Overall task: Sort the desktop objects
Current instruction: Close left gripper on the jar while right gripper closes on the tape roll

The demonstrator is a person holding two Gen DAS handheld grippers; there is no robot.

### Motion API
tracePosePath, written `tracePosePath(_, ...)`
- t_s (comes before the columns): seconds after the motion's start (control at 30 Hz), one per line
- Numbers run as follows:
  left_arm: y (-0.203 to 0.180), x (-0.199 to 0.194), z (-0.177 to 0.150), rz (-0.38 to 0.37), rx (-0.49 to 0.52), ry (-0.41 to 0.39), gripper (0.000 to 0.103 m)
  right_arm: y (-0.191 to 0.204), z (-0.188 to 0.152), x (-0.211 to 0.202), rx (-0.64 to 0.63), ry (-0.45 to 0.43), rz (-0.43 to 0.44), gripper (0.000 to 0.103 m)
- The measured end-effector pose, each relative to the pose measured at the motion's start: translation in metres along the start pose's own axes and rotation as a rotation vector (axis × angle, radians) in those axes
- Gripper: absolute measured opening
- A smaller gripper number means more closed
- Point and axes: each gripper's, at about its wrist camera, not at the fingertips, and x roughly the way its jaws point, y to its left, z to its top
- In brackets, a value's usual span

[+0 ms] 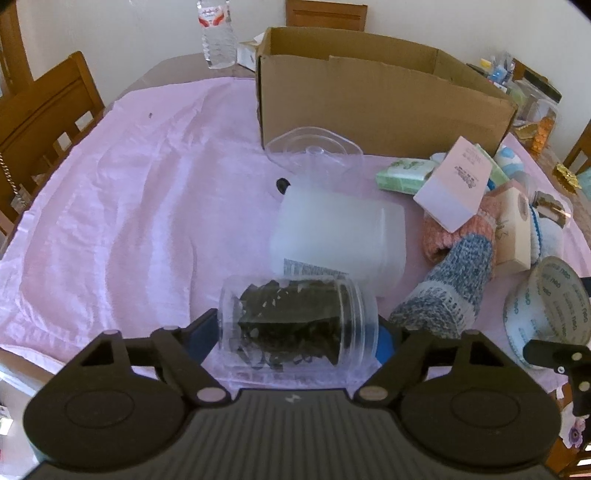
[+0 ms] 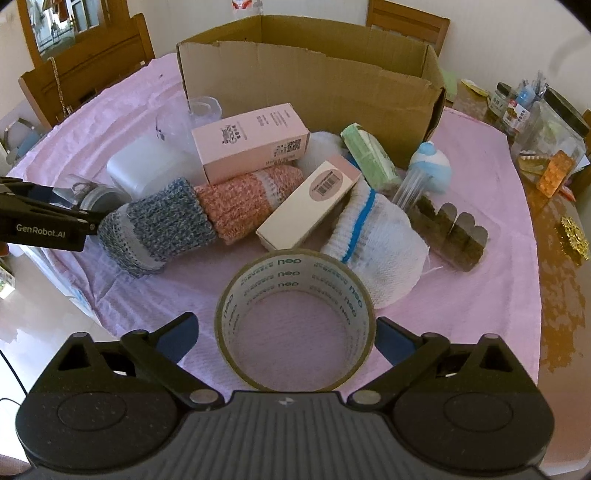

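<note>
My left gripper (image 1: 297,326) is shut on a clear plastic jar of dark dried leaves (image 1: 295,325), which lies on its side between the blue pads. My right gripper (image 2: 286,328) stands open around a roll of brown tape (image 2: 295,317) lying flat on the pink cloth; the left pad is apart from the roll, the right pad is close to it. The tape also shows in the left wrist view (image 1: 546,314). The open cardboard box (image 2: 314,70) stands at the back, also in the left wrist view (image 1: 369,92).
A pile lies before the box: a blue-and-orange knit sock (image 2: 207,218), a white sock (image 2: 373,251), a pink carton (image 2: 255,140), a beige carton (image 2: 310,203), a green pack (image 2: 369,155), a white tub (image 1: 336,240) and a clear lid (image 1: 314,151). Jars stand at the right (image 2: 546,125). A water bottle (image 1: 218,33) stands at the back.
</note>
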Motion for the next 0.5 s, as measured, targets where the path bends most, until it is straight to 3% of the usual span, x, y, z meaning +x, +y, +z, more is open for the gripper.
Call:
tracePosePath(0.2, 0.0006, 0.0038, 0.0024, -0.021, 0.014, 0.008, 0.075, 0.0000, 0.0012, 0.0037, 0.000, 0.010, -0.022, 0.088)
tracePosePath(0.5, 0.0060, 0.0012, 0.0083, -0.050, 0.032, 0.018, 0.075, -0.0033, 0.0068, 0.0018, 0.021, 0.027, -0.012, 0.088)
